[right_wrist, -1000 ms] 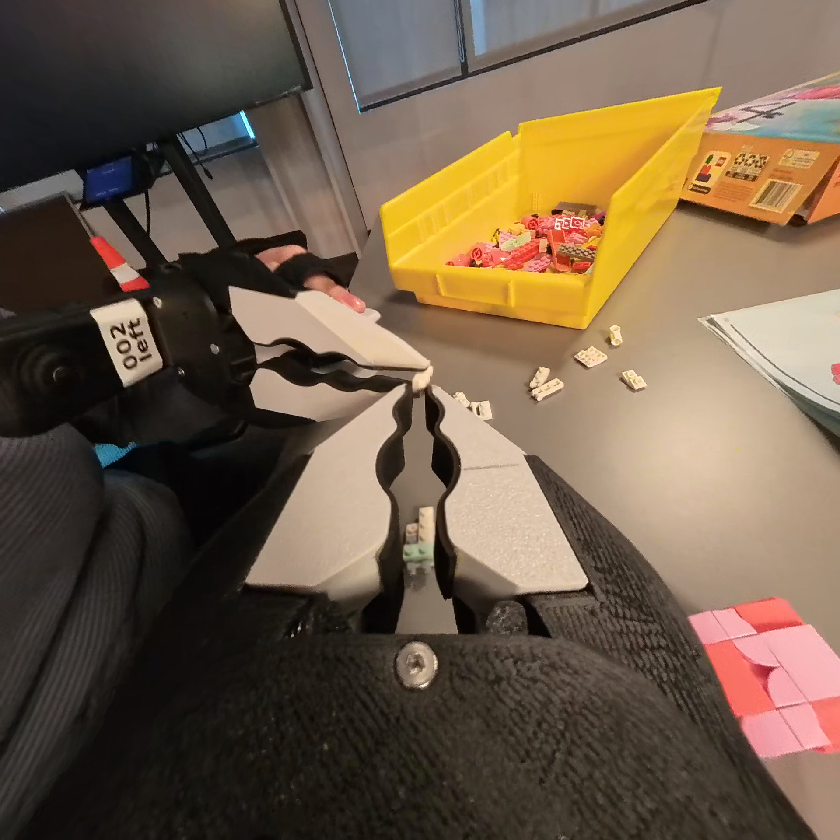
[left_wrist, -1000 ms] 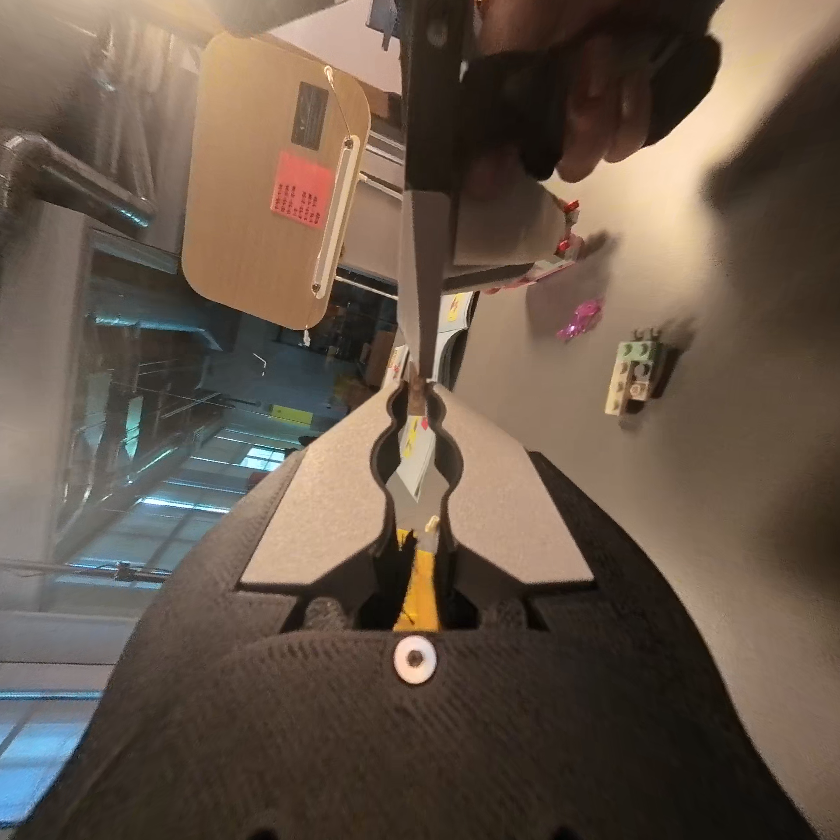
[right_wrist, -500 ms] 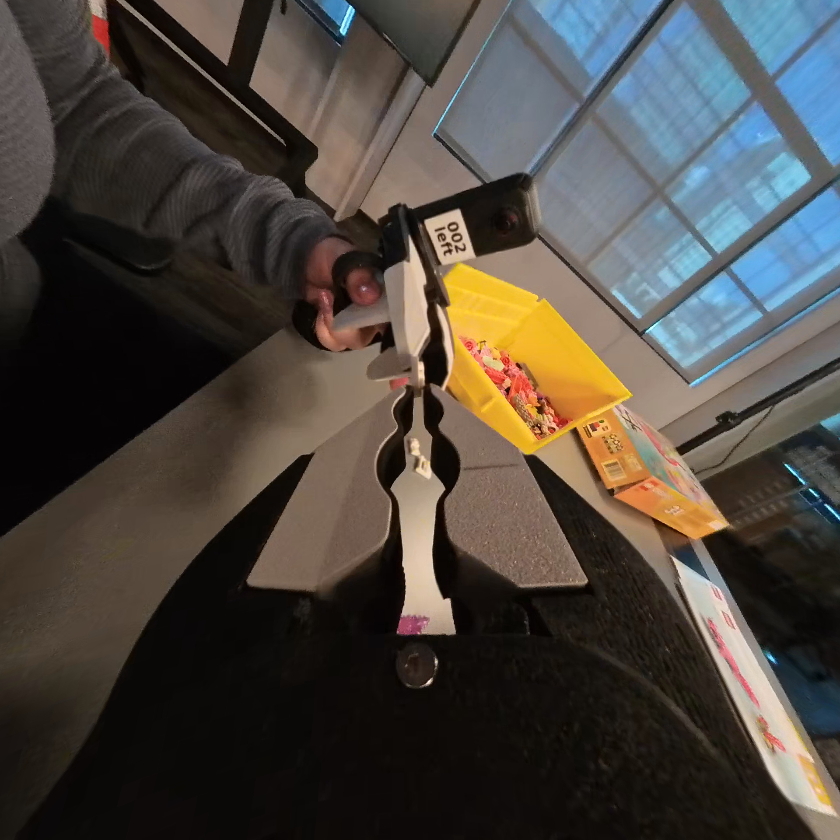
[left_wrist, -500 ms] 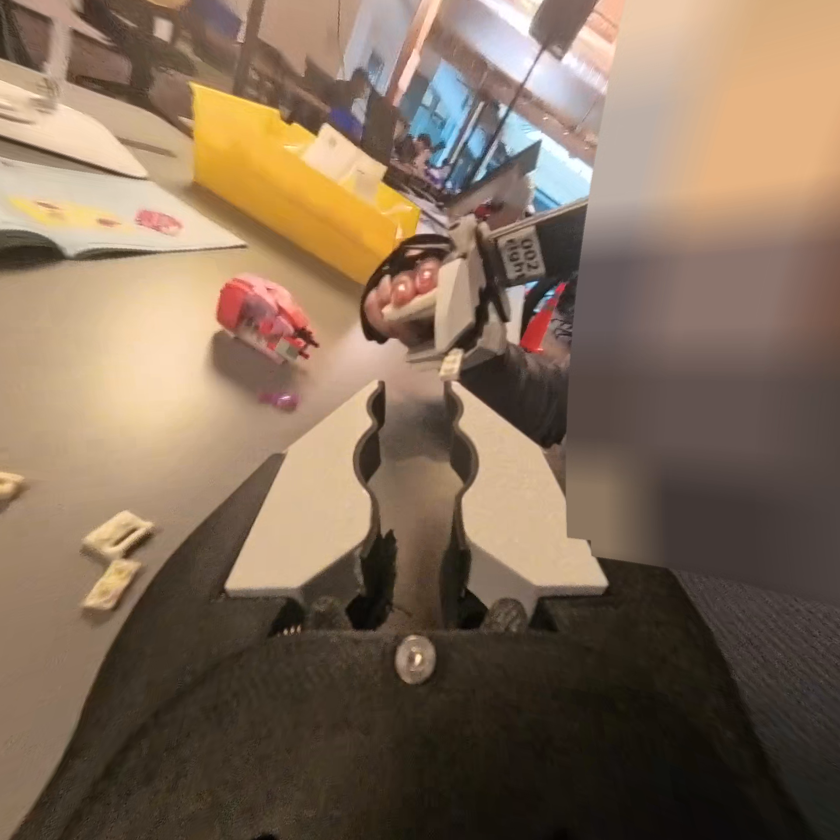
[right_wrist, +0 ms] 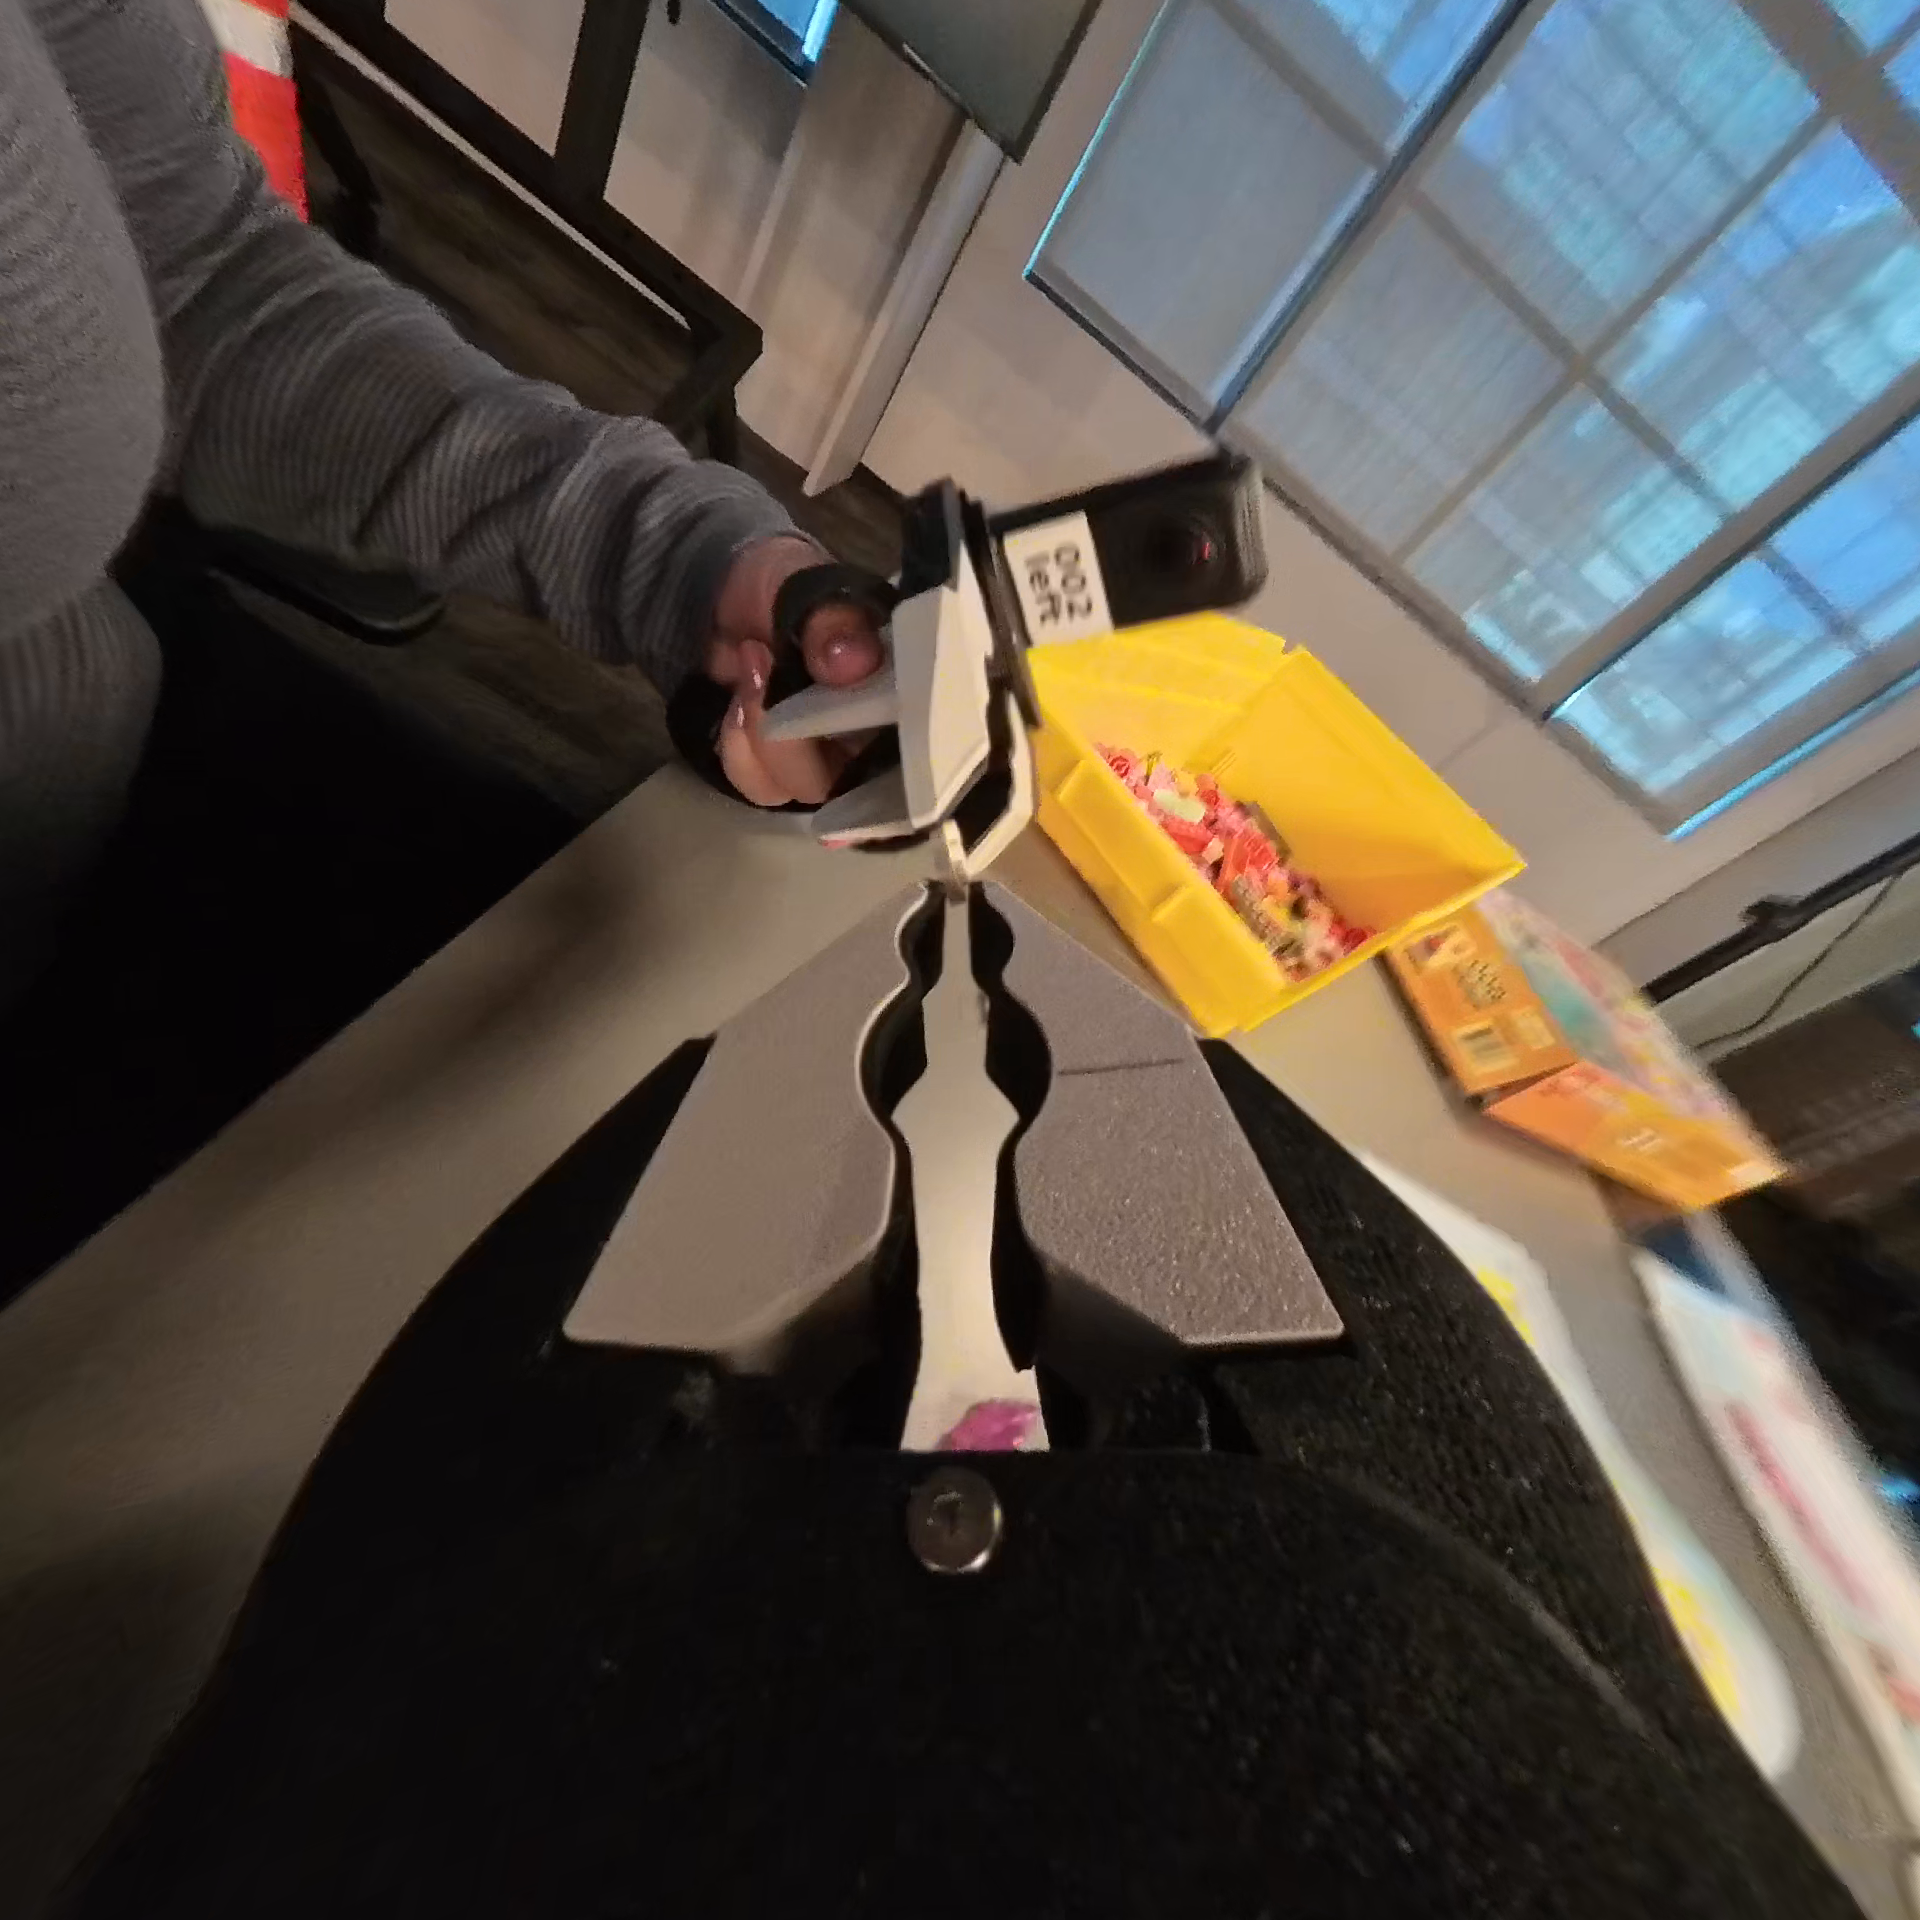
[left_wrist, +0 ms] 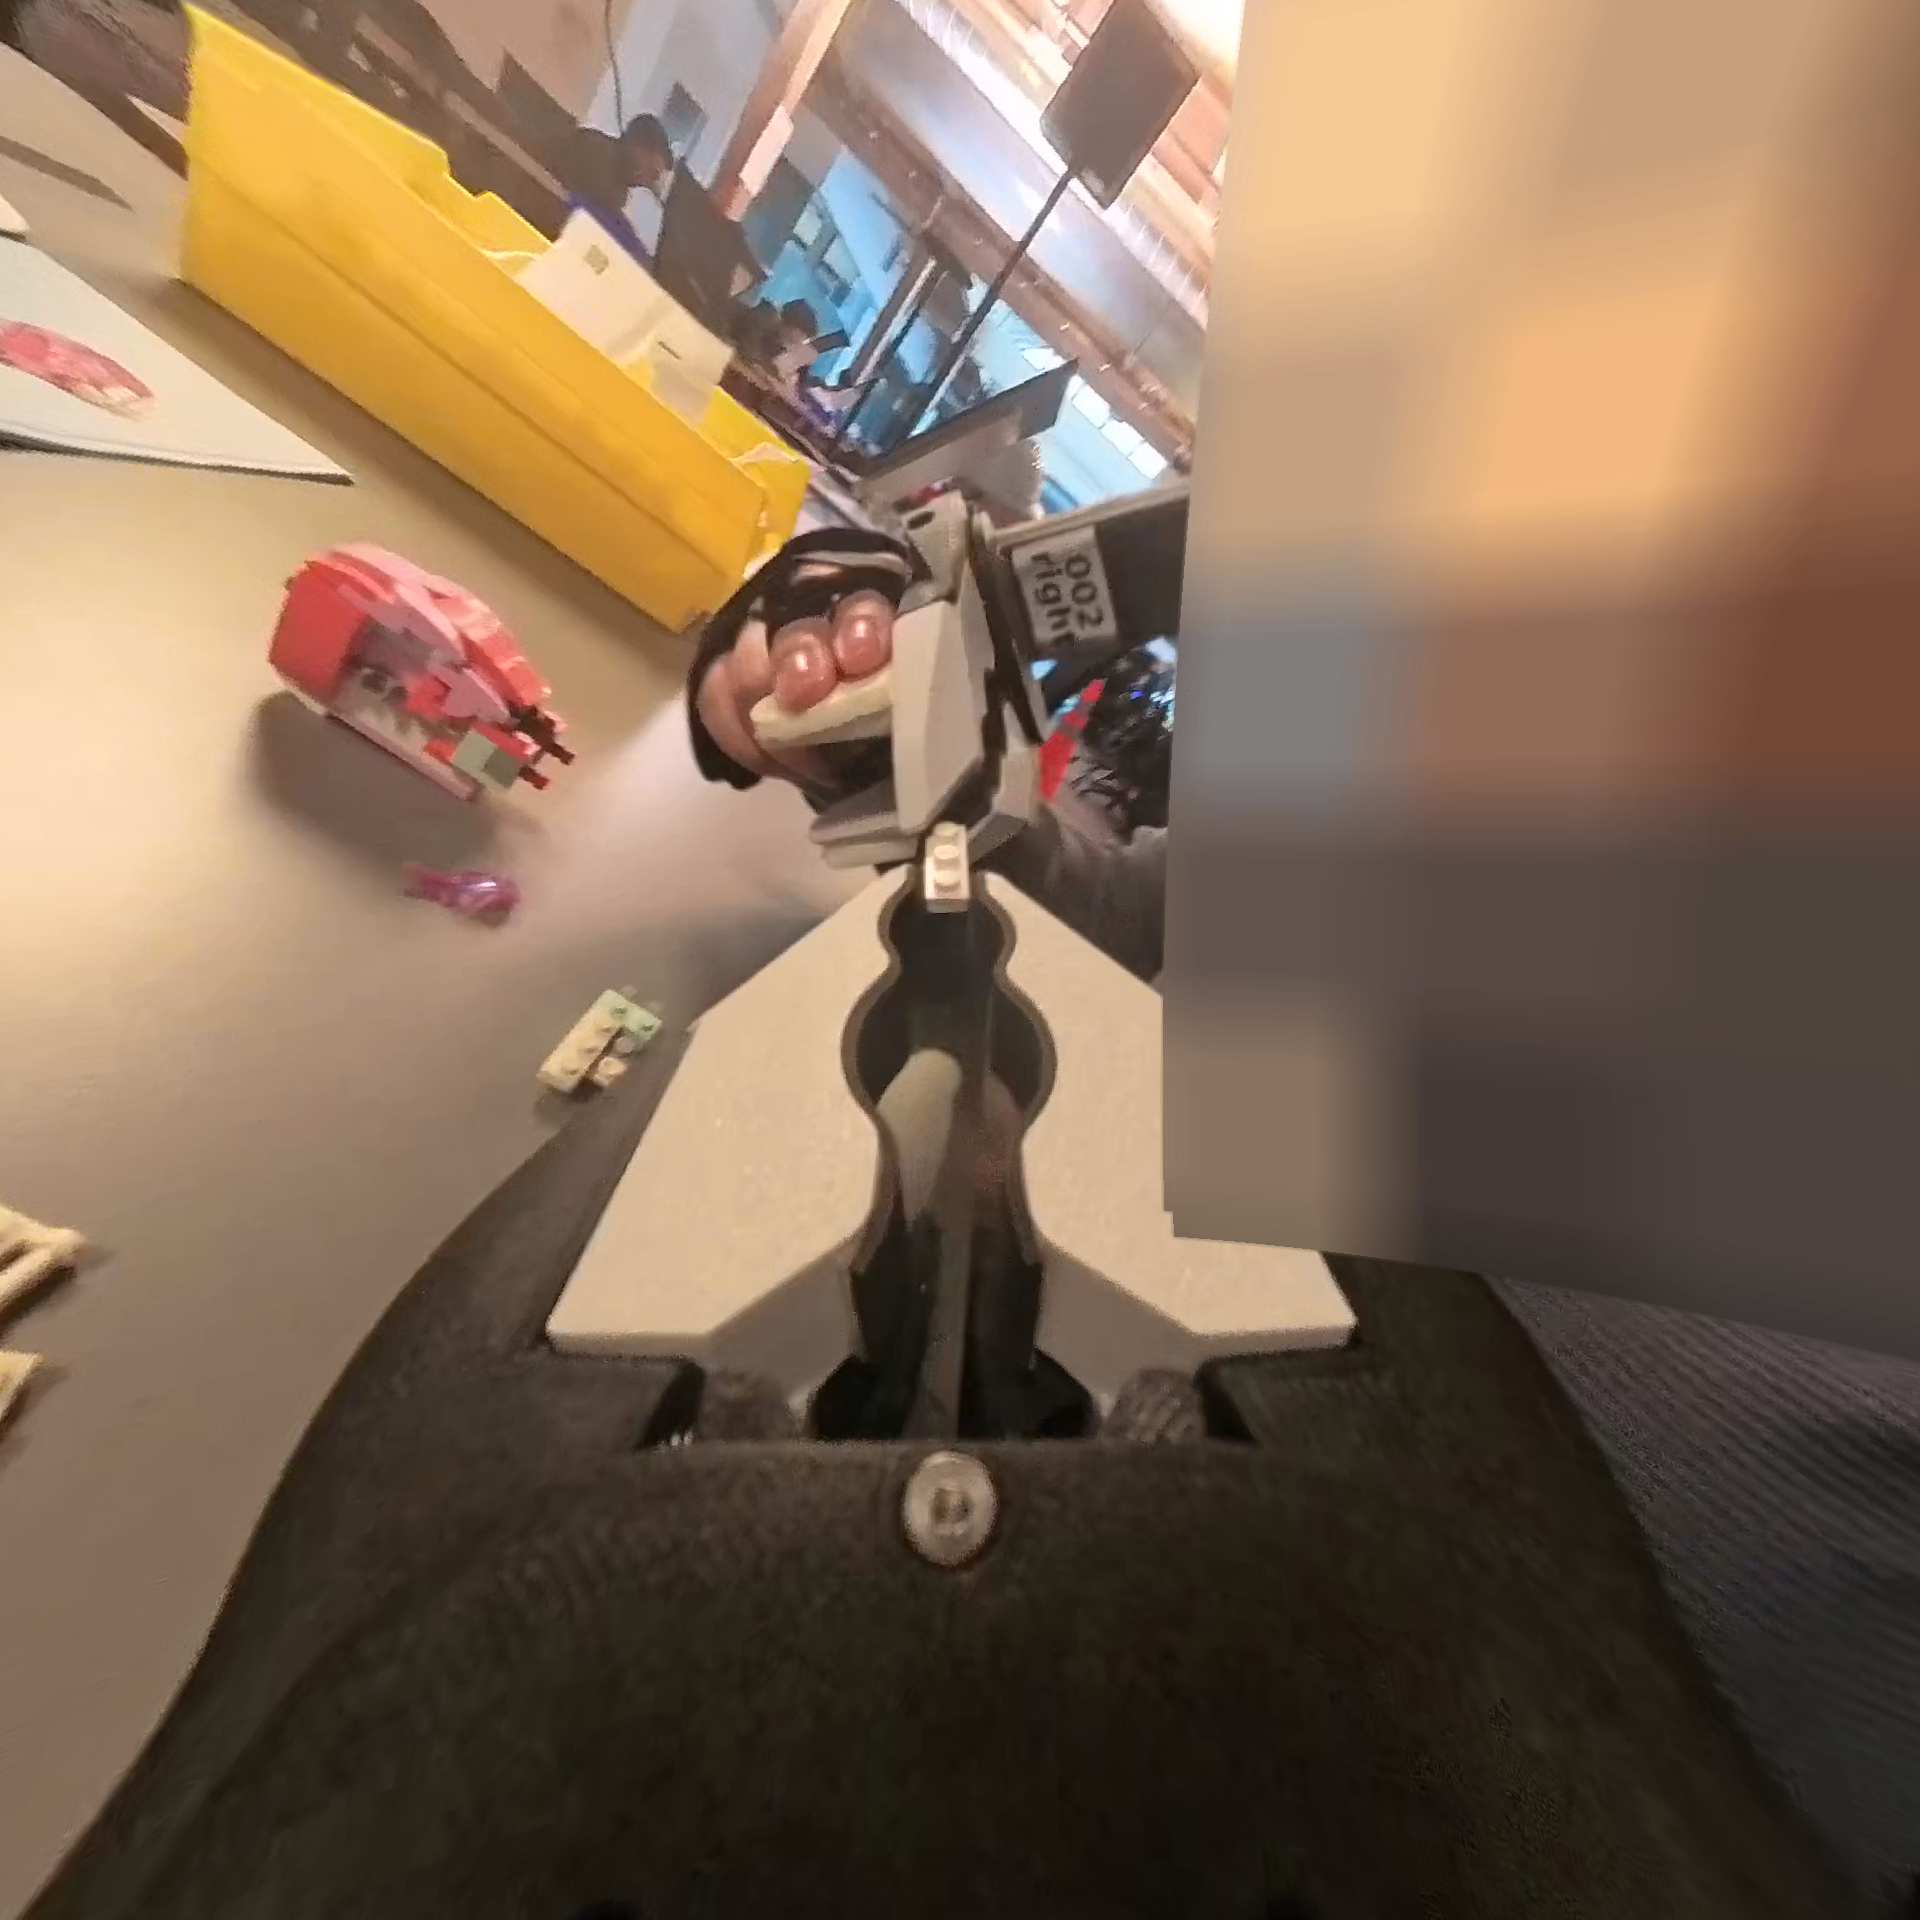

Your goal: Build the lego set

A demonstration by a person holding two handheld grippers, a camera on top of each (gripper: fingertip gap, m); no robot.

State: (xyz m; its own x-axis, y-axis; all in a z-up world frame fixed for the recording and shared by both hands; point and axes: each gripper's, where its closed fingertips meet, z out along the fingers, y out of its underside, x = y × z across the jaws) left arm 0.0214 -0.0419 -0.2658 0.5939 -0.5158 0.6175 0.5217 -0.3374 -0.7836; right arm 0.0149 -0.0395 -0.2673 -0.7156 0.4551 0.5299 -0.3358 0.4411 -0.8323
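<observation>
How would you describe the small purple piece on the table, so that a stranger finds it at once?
Start from the yellow bin on the grey table. Nearer the camera lies a red and pink brick model; just past it, toward the grippers, lies the purple piece. It alone is clear purple; the nearby bricks are pale cream and green.

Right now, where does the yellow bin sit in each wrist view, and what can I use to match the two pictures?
Left wrist view: the yellow bin lies at the upper left, seen from outside, its long wall facing the camera.
Right wrist view: the yellow bin is right of centre, tilted, with coloured bricks showing inside.
Shared landmark: the small white brick, just above the middle of both pictures.
</observation>
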